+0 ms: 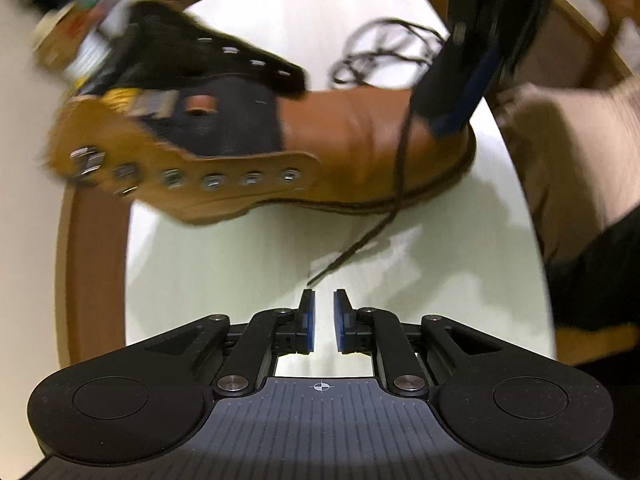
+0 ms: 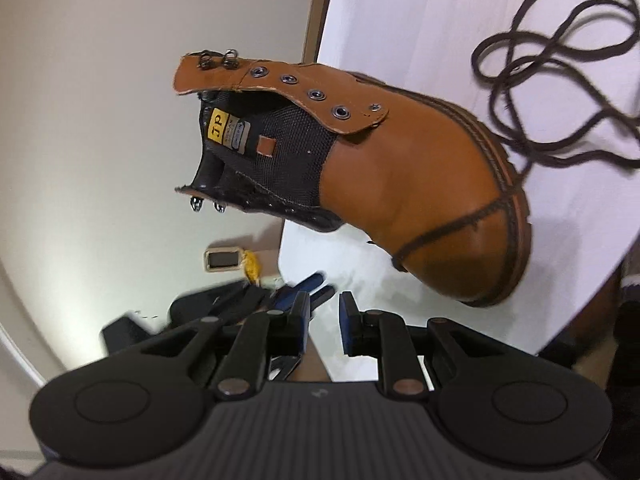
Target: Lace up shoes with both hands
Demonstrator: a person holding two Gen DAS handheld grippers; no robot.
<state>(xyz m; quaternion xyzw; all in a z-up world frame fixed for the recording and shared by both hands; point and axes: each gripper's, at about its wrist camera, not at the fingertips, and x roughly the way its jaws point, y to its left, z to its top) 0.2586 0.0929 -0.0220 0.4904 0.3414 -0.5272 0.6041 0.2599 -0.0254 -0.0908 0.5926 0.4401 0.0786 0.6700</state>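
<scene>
Brown boot (image 1: 360, 148) lies centre frame on the table (image 1: 240, 272), unlaced; left tongs (image 1: 324, 320) spread, empty, beside the lace (image 1: 360, 240) end, apparently for pickup; right tongs (image 2: 325, 322) spread, empty.

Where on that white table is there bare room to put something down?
Free: the white tabletop between the boot's sole and the left gripper, crossed only by one lace end. Crowded: beyond the toe, where the loose lace lies coiled.
</scene>
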